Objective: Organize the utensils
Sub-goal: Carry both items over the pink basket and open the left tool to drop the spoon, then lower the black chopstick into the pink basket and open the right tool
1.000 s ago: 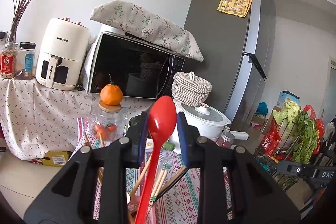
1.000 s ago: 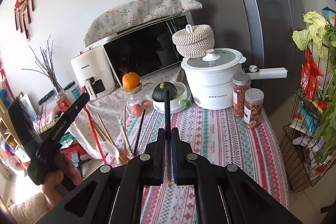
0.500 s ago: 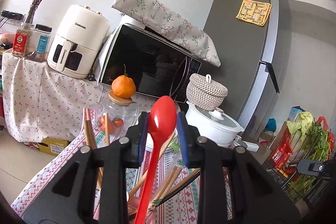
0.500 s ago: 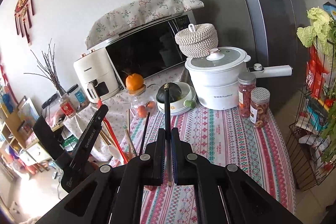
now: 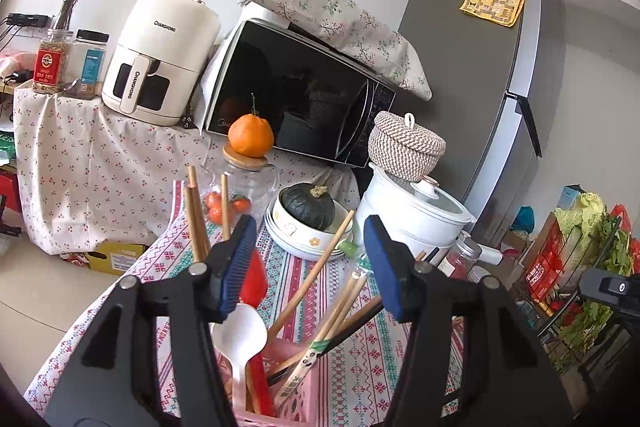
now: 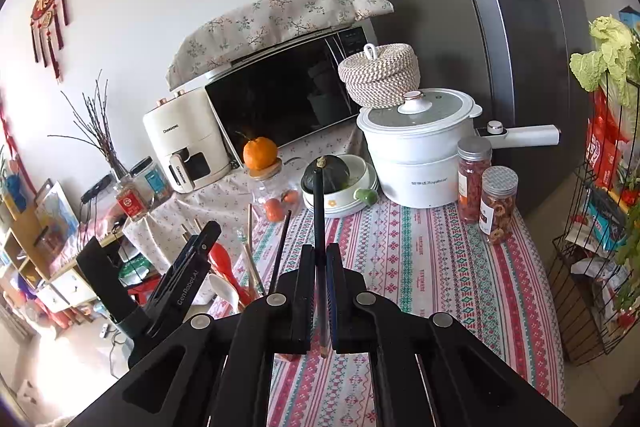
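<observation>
A: Spoon (image 5: 253, 281), red, stands in the pink holder (image 5: 298, 393) on the table; left claw (image 5: 310, 261) is opening, nothing between.

B: Right claw (image 6: 319, 301) pinches a dark chopstick (image 6: 318, 211); probably slot it there next.

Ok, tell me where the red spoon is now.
The red spoon stands in the pink holder, beside the white spoon, just inside the opening left gripper.

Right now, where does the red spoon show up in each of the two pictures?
Left wrist view: the red spoon stands low centre in the pink holder, beside the left fingers.
Right wrist view: it sits lower left, behind the other gripper.
Shared landmark: the orange on the jar lid.
</observation>
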